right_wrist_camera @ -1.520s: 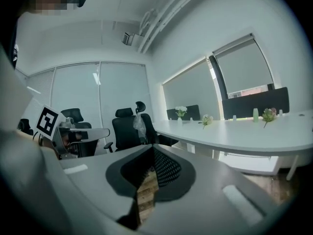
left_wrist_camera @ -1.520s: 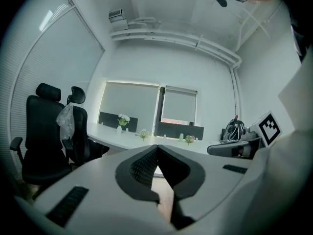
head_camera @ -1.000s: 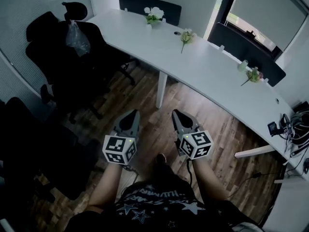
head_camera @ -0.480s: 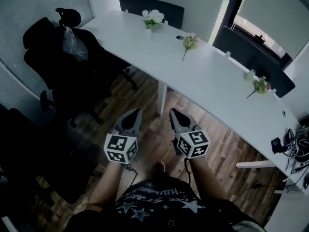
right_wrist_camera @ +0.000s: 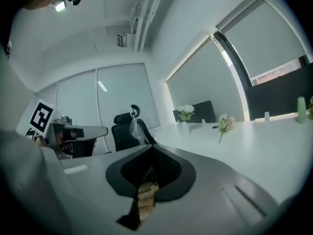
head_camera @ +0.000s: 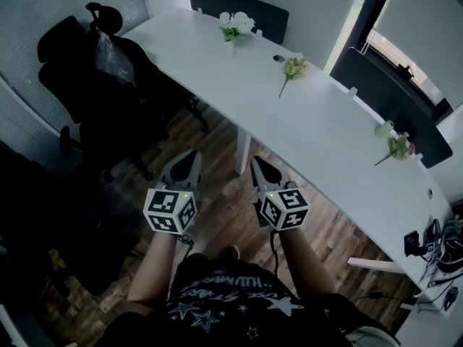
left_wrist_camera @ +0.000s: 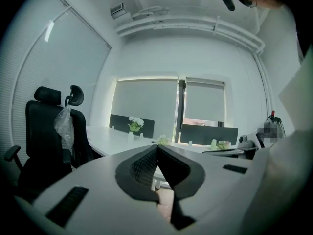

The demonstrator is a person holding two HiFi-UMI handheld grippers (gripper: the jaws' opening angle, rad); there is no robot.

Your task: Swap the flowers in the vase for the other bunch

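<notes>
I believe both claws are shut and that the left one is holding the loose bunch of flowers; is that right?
Not quite. The right claw is shut, and so is the left claw, but the left one holds nothing: the left gripper view shows its jaws together and empty. The loose bunch lies on the white desk, as the head view shows.

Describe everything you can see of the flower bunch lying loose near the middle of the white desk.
The loose bunch is a small spray of pale cream and greenish blooms on one thin stem. It lies flat on the white desk, blooms toward the far edge, stem pointing toward the near edge. A round cable hole sits just beside the blooms. Nothing grips it, and it lies apart from the white flowers in the vase.
</notes>
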